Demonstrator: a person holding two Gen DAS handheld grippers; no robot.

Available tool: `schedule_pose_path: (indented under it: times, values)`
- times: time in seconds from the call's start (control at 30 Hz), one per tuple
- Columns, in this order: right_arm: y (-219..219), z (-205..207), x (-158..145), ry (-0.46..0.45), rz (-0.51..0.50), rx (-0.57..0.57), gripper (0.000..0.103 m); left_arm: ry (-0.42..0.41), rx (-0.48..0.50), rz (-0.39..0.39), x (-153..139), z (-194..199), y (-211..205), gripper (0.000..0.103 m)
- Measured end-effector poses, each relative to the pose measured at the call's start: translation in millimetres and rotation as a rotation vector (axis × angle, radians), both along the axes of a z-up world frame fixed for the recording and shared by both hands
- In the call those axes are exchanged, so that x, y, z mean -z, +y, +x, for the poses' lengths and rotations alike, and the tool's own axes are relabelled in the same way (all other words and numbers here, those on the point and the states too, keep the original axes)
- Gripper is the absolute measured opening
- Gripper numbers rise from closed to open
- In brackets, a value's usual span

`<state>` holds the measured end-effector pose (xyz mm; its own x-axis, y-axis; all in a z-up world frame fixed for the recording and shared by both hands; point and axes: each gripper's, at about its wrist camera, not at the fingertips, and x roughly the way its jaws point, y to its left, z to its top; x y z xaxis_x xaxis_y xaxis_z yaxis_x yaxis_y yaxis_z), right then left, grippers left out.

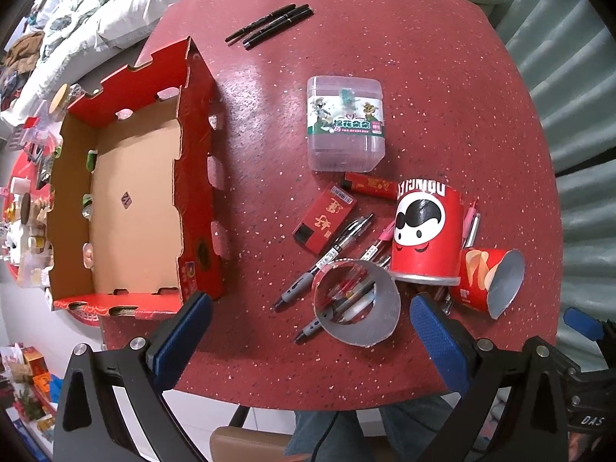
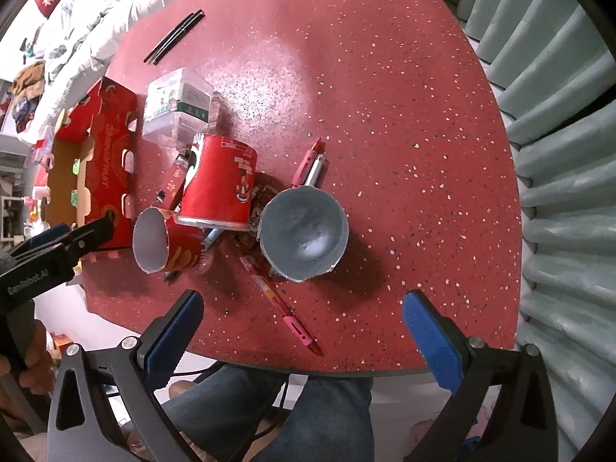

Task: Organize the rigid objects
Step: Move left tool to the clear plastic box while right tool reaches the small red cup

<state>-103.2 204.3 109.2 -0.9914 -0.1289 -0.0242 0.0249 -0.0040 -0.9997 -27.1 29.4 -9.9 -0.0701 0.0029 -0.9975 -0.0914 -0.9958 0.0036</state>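
On the red table (image 1: 423, 77), an upside-down red chip can (image 1: 427, 231) stands among loose pens (image 1: 327, 258). A cut can (image 1: 356, 302) with pens showing in its opening lies just ahead of my open left gripper (image 1: 310, 304). A second cut can (image 2: 304, 235), empty and silver inside, lies ahead of my open right gripper (image 2: 304, 300), with a pink pen (image 2: 285, 304) between them. Nothing sits between either gripper's fingers. A clear plastic box (image 1: 344, 123), a small red box (image 1: 325, 219) and two black pens (image 1: 269, 25) lie farther out.
An open cardboard box (image 1: 131, 208) with red outer walls stands at the table's left side, with nothing inside. Curtains (image 2: 558, 154) hang along the right. A person's legs in jeans (image 2: 308, 415) are under the near table edge. Bedding (image 1: 96, 7) lies beyond the box.
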Motion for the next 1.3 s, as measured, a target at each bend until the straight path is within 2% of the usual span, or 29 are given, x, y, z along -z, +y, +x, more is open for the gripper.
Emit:
schedule_pose_path:
  times: [0.17,0.3,0.5,0.6,0.9,1.3]
  values:
    - [-10,-7,10,0.033,0.022,0.118,0.103,0.019,-0.028,0.016,0,-10,2,0.103]
    - [-17,-17,20,0.054,0.075,0.159,0.103,0.034,-0.034,0.018,0,-23,6,0.103]
    - [-22,-36,26,0.075,0.099,0.248,0.103,0.064,-0.048,0.015,8,-48,12,0.103]
    - [-24,-45,26,0.069,0.091,0.329,0.103,0.077,-0.051,0.0,15,-64,17,0.103]
    - [-27,-70,23,0.063,0.107,0.38,0.103,0.126,-0.011,-0.032,33,-103,33,0.103]
    - [-33,-92,29,0.027,0.153,0.578,0.103,0.119,0.022,-0.038,52,-128,50,0.103]
